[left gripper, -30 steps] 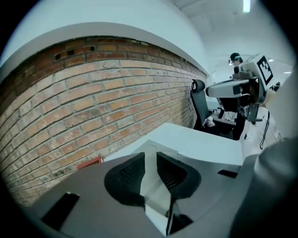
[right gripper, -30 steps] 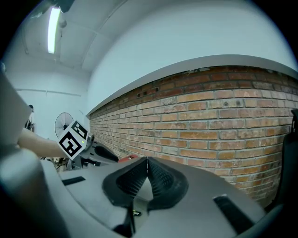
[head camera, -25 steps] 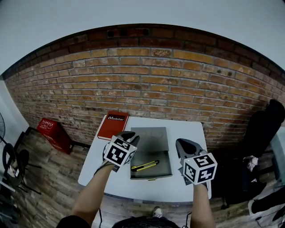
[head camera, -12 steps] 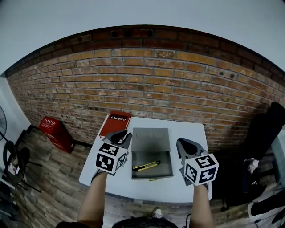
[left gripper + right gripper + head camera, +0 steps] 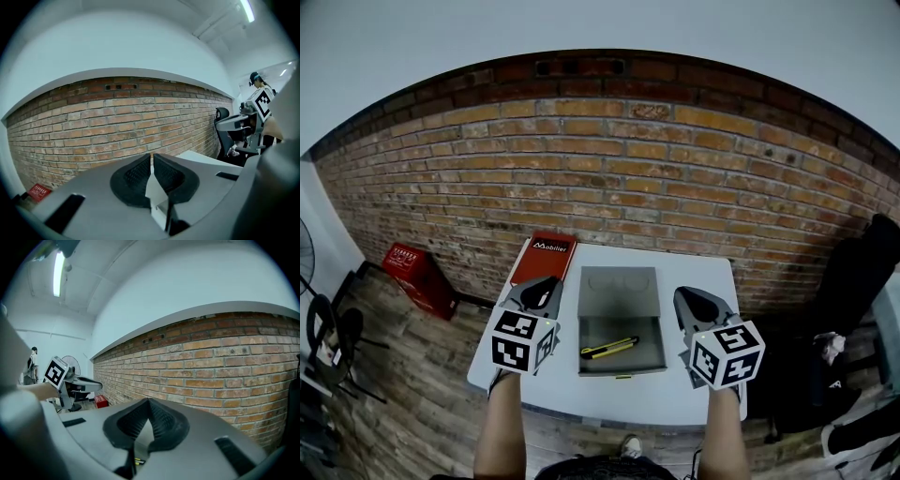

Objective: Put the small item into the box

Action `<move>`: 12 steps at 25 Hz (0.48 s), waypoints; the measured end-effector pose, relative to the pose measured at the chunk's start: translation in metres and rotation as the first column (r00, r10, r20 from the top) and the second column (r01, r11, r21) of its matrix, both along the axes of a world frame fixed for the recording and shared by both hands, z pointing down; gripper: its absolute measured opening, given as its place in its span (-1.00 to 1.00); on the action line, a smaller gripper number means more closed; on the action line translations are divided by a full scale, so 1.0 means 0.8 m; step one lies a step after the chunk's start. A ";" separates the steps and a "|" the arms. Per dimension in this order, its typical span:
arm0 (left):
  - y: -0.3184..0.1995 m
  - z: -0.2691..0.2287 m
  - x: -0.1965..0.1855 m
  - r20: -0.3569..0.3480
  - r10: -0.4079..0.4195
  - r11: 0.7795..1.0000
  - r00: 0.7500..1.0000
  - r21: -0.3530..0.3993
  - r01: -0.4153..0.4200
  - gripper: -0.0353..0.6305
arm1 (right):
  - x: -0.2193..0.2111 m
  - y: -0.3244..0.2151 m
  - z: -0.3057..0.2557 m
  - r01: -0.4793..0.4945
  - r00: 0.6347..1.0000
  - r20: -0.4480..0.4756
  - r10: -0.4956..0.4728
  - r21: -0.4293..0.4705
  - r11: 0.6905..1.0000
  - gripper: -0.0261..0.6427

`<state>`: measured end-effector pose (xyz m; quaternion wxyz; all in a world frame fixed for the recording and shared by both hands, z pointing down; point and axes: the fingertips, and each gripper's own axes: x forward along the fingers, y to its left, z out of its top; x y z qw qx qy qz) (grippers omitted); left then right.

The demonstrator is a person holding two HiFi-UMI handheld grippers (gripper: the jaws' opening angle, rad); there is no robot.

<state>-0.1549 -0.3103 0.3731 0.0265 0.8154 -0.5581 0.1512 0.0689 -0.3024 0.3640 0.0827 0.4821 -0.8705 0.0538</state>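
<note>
Inspected at the white surface (image 5: 628, 401), taking the grey metal box (image 5: 648, 333) with its lid thrown back as reference.

Found inside the box, lying at a slant on its floor: yellow-and-black utility knife (image 5: 608, 349). Touched by neither gripper. Judged to be the small item, already at the required place. Deposit step judged complete, with closing the lid possibly outstanding.

Found left of the box, apart from its wall and raised above the surface: left gripper (image 5: 543, 292). Jaws just closed, pads together, nothing between them. Position read as standing clear, leaving the box opening unobstructed and the knife undisturbed.

Found right of the box, likewise apart from it: right gripper (image 5: 697, 302). Jaws closed, tips meeting, nothing held. Pointed roughly level toward the red brick wall (image 5: 600, 169). Apparently kept aside as unneeded for a single-gripper job.

Found beyond the far-left corner of the box: red hardcover book (image 5: 541, 259), flat at the surface's far edge. Untouched, judged irrelevant to the task. Found farther left of the box, down on the wooden floor by the wall: red plastic crate (image 5: 414, 277).

No obstruction noted over the box.
</note>
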 end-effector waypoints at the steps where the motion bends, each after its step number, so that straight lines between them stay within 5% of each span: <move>1: 0.001 0.000 0.001 -0.001 0.005 1.000 1.000 -0.002 -0.005 -0.77 | -0.002 0.000 -0.001 0.003 1.000 0.000 -0.003 0.002 1.000 -0.86; 12: -0.002 0.002 -0.001 -0.015 -0.014 1.000 1.000 0.000 0.014 -0.78 | -0.014 0.002 -0.005 0.016 1.000 0.012 -0.016 0.005 1.000 -0.86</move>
